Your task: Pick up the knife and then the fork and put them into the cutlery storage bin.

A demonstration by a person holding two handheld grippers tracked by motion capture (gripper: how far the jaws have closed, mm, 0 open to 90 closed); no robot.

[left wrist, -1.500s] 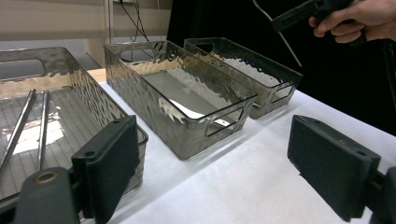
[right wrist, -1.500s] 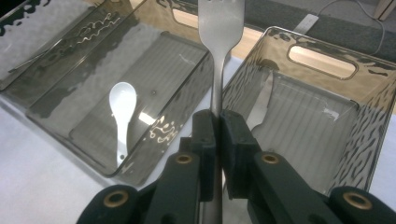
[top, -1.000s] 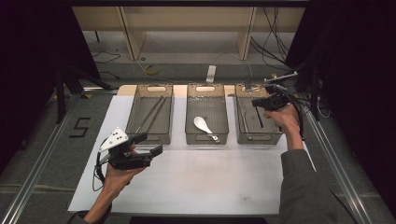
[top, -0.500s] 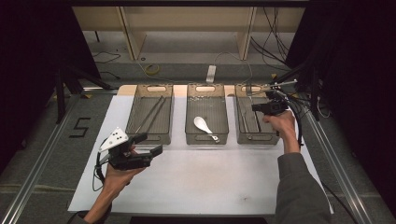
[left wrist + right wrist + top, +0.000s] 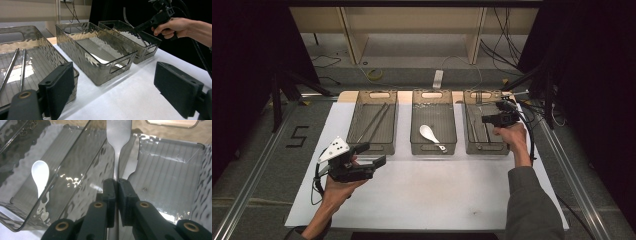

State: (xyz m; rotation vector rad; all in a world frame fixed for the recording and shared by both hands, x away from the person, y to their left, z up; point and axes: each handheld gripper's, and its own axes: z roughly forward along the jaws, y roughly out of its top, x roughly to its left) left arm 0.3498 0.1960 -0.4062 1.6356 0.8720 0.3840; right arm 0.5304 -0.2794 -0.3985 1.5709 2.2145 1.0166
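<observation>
Gripping a steel utensil (image 5: pixel 118 135) by its handle, the right gripper (image 5: pixel 116 185) holds it above the right of three bins (image 5: pixel 485 125); a tilt could catch the rim. Left gripper (image 5: pixel 112 87) idles over the table (image 5: pixel 437 190), fingers open. One white spoon (image 5: pixel 430 134), two chopsticks (image 5: pixel 373 122).

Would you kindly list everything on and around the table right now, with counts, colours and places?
Bins: three, clear grey, in a row on the sheet.
Sheet: one, white, covering the tabletop.
Spoon: one, white, in the middle bin.
Long utensils: two, metal, in the left bin.
Knife: one, metal, lying in the right bin.
Metal utensil: one, silver, clamped by the right gripper above the right bin.
Left gripper: black, open, above the sheet.
Right gripper: black, shut.
</observation>
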